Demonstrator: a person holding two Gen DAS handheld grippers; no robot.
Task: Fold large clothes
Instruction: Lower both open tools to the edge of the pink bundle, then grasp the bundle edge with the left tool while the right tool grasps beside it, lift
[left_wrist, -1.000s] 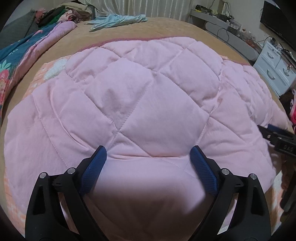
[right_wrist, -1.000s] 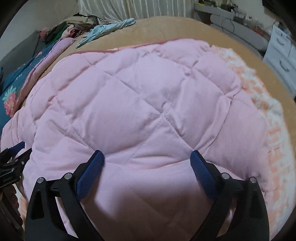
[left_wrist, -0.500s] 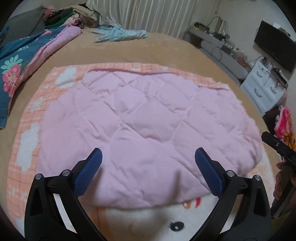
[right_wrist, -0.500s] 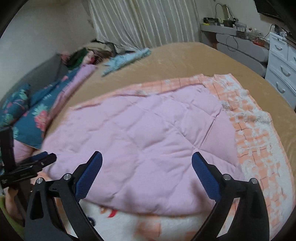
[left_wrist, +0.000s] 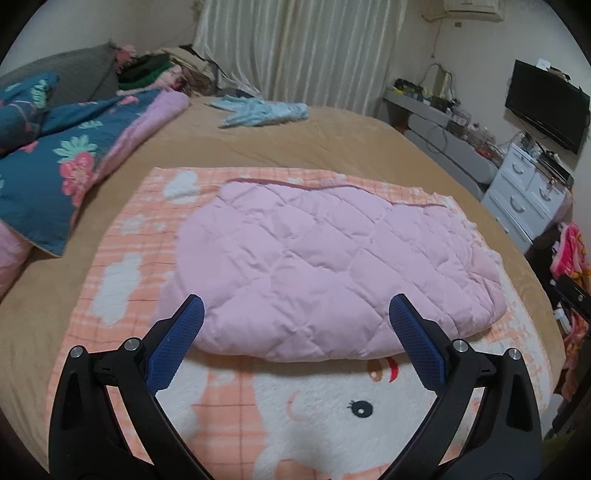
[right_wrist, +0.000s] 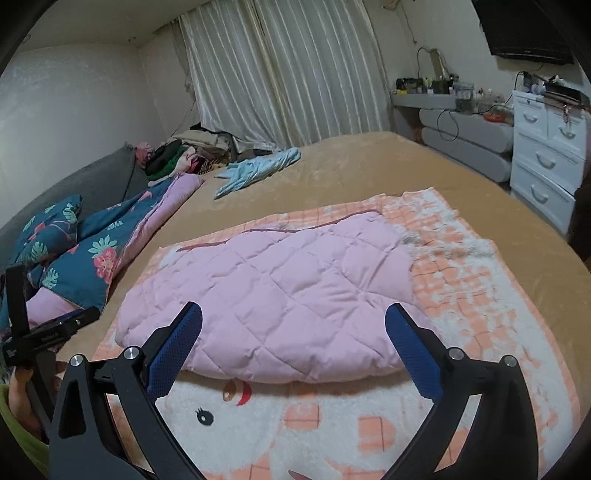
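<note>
A blanket lies on the bed with its pink quilted side (left_wrist: 332, 266) folded over its peach-checked cartoon fleece side (left_wrist: 295, 417). My left gripper (left_wrist: 295, 301) hovers open above the near fold edge, with nothing between its blue pads (left_wrist: 177, 343). In the right wrist view the same pink layer (right_wrist: 277, 288) rests on the fleece (right_wrist: 461, 295). My right gripper (right_wrist: 293, 308) hangs above it, its jaws opening and holding nothing. The left gripper's body (right_wrist: 48, 332) shows at that view's left edge, held by a hand (right_wrist: 18, 398).
The tan bed cover (left_wrist: 295, 144) stretches beyond the blanket. A blue floral quilt (left_wrist: 48, 166) lies at the left, a light blue garment (left_wrist: 262, 110) and a clothes pile (left_wrist: 159, 70) at the far end. White drawers (left_wrist: 528, 199) stand at the right.
Both grippers have drawn back and risen from the pink quilted layer. The views have widened, and the cartoon fleece now shows in front of the fold.
</note>
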